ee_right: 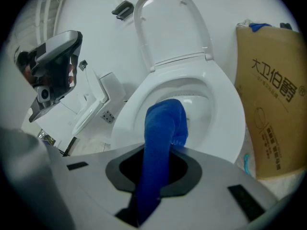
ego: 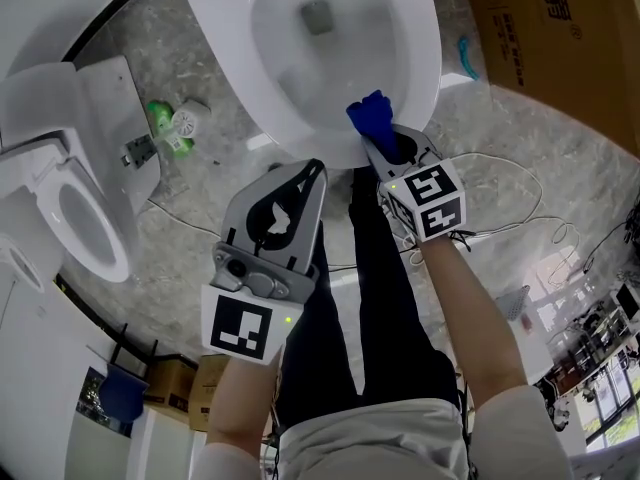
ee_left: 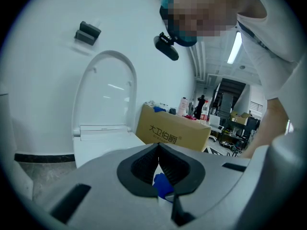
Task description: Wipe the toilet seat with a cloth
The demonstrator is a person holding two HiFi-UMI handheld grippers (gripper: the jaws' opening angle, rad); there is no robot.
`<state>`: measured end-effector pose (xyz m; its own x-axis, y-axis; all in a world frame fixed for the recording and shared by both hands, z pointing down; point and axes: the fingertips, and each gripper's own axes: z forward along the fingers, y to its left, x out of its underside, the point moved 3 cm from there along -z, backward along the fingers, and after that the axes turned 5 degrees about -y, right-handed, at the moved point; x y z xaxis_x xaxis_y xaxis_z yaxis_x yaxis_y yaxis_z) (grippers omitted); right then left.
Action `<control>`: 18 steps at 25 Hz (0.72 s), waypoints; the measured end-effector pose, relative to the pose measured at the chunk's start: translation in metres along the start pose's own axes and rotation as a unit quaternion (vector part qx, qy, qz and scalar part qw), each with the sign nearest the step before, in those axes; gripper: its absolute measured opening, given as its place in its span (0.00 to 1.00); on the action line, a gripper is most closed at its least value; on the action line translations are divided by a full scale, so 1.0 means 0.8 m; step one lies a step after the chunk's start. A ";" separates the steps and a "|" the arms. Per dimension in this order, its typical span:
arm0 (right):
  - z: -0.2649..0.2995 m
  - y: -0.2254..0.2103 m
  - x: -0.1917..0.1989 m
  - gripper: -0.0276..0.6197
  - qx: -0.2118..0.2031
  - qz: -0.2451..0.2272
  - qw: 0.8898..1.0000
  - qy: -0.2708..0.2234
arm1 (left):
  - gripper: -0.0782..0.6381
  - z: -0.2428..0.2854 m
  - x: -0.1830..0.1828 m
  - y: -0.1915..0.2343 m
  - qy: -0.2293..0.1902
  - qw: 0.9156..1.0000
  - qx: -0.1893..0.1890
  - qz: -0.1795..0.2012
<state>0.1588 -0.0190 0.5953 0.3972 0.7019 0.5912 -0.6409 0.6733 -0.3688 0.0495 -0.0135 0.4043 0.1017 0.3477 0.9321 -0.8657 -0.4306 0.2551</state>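
right gripper (ego: 386, 146) clamped on blue cloth (ego: 370, 114) over toilet seat (ego: 424, 50) front, contact unclear; left gripper (ego: 317, 171) jaws together.

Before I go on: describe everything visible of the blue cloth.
The blue cloth looks soft and plush, bunched into a thick roll. The right tool is shut on its lower part; the free end sticks forward over the front rim of the white toilet seat. Contact with the rim is unclear.
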 end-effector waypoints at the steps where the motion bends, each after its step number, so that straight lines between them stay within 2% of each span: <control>1: -0.002 -0.004 -0.001 0.14 0.004 -0.003 1.000 -0.002 | 0.12 0.003 0.000 -0.002 0.001 1.000 0.002 0.000; 9: -0.015 -0.028 -0.004 0.14 0.039 0.015 0.999 -0.022 | 0.12 0.014 0.001 -0.008 0.005 1.000 0.008 0.002; 18: -0.032 -0.072 -0.017 0.14 0.087 0.002 0.996 -0.032 | 0.12 0.028 -0.001 -0.013 0.008 1.000 0.015 0.002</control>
<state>0.2072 -0.0615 0.5898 0.3561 0.6842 0.6365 -0.7484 0.6166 -0.2441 0.0691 -0.0278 0.4065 0.0900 0.3580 0.9294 -0.8507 -0.4575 0.2587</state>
